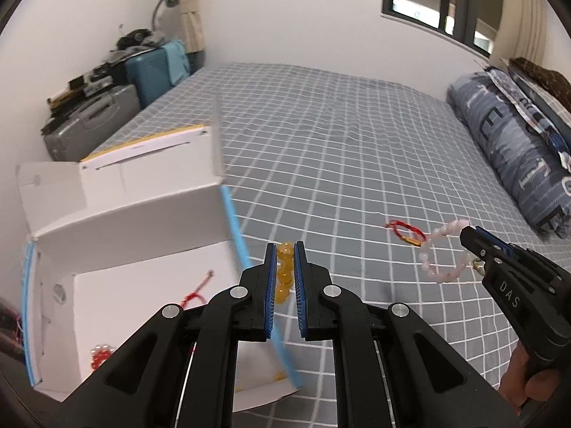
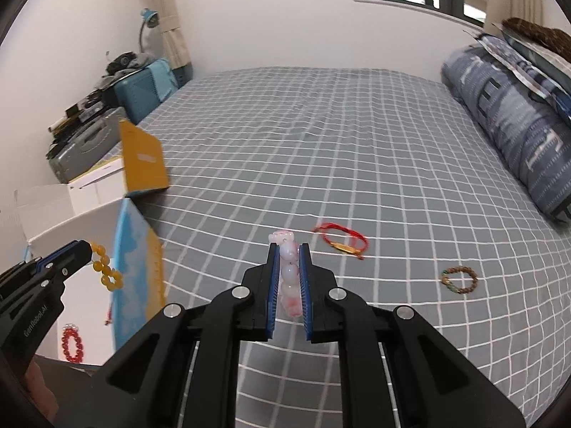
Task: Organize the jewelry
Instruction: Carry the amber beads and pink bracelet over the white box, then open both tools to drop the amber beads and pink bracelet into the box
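In the left wrist view, my left gripper [image 1: 285, 246] is shut on a yellow bead bracelet [image 1: 284, 271], held over the right edge of an open white box [image 1: 135, 221]. A red bead bracelet [image 1: 101, 355] and a red string bracelet [image 1: 195, 294] lie in the box. My right gripper [image 2: 289, 246] is shut on a pink bead bracelet [image 2: 289, 274], which hangs above the grey checked bed [image 2: 321, 135]. On the sheet lie a red string bracelet with a gold tube [image 2: 342, 240] and a brown bead bracelet [image 2: 459, 280].
The box's yellow lid flap [image 2: 142, 160] stands up behind it. Grey and blue suitcases [image 1: 107, 107] with clutter on top sit beside the bed at the left. A rolled blue quilt [image 1: 510, 149] lies along the bed's right side. A person's hand [image 1: 524, 381] holds the right gripper.
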`<action>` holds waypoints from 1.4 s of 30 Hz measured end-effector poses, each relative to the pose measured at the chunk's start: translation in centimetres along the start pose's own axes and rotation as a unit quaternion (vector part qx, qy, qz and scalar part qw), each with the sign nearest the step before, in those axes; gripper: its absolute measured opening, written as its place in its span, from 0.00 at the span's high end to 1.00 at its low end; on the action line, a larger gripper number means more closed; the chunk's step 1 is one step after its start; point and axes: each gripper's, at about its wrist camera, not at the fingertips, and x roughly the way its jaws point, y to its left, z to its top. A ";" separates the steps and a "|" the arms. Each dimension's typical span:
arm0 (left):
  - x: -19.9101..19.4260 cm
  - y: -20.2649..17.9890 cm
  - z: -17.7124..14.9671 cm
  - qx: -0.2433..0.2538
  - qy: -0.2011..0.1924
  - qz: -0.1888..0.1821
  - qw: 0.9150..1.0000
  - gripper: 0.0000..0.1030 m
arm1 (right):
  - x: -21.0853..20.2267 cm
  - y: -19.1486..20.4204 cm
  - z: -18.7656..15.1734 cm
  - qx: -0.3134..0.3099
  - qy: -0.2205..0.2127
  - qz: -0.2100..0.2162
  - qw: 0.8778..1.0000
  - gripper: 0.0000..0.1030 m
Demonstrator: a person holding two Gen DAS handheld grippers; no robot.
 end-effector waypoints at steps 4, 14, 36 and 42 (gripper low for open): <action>-1.4 2.7 -0.5 -0.013 -0.010 0.025 1.000 0.91 | -0.6 3.1 0.2 -0.020 -0.008 0.012 1.000 0.90; -3.1 9.8 -1.8 -0.056 -0.007 0.064 0.996 0.91 | -1.4 10.1 0.6 -0.052 -0.023 0.048 0.997 0.90; -1.6 22.6 -6.2 -0.129 0.044 0.131 0.982 0.91 | 2.6 26.7 -3.8 -0.158 0.018 0.112 0.981 0.90; 2.0 23.2 -7.4 -0.126 0.095 0.123 0.980 0.91 | 5.3 28.4 -5.1 -0.170 0.057 0.096 0.979 0.90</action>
